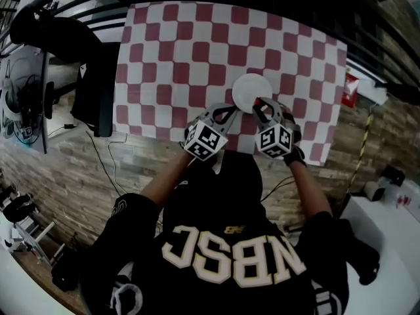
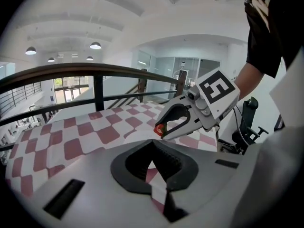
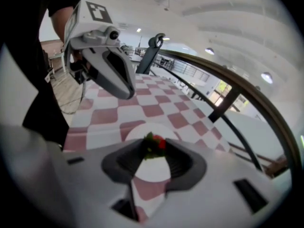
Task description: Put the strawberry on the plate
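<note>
A small red strawberry (image 3: pixel 155 145) with green leaves sits between the tips of my right gripper (image 3: pixel 155 147), which is shut on it. It hangs just above the near part of the white plate (image 3: pixel 140 130). In the head view the plate (image 1: pixel 251 88) lies on the red-and-white checked cloth (image 1: pixel 197 51), and the right gripper (image 1: pixel 258 102) reaches its near rim. My left gripper (image 1: pixel 232 107) is beside it at the plate's left edge, jaws together and empty. From the left gripper view the strawberry (image 2: pixel 158 129) shows red at the right gripper's (image 2: pixel 160 131) tips.
A dark curved railing (image 2: pixel 95 72) runs along the table's far side. A black office chair (image 1: pixel 98 84) stands off the table's left end. A red item (image 1: pixel 351 89) lies past the cloth's right edge. The cloth's near edge (image 1: pixel 157 135) is right under the grippers.
</note>
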Motion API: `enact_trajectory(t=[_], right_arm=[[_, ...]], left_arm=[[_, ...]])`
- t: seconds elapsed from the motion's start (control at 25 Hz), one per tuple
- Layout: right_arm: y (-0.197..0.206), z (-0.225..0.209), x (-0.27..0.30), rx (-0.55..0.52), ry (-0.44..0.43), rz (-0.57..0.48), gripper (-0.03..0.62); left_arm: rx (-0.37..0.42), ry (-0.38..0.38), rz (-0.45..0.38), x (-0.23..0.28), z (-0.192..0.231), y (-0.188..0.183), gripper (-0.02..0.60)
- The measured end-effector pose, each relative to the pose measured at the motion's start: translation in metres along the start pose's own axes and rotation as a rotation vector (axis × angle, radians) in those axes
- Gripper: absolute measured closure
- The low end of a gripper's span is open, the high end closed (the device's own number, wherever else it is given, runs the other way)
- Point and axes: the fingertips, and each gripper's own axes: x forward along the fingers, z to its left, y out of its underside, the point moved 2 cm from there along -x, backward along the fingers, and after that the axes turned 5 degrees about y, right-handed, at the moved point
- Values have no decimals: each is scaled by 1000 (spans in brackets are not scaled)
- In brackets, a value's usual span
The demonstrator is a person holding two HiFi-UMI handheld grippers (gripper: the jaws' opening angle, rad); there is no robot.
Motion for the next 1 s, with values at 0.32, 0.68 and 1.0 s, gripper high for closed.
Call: enact_trajectory(t=[0.32,0.68,1.0], right_arm=[[23,13,46,31,-113,21,448],[20,7,56,152,-143,-5,439],[-15,-14,12,255,-11,-45,430]], left_arm=[[-70,16,68,36,0,24,566],[-110,-17,59,30,3,24,566],[-102,-48,-52,-14,4,-19,566]])
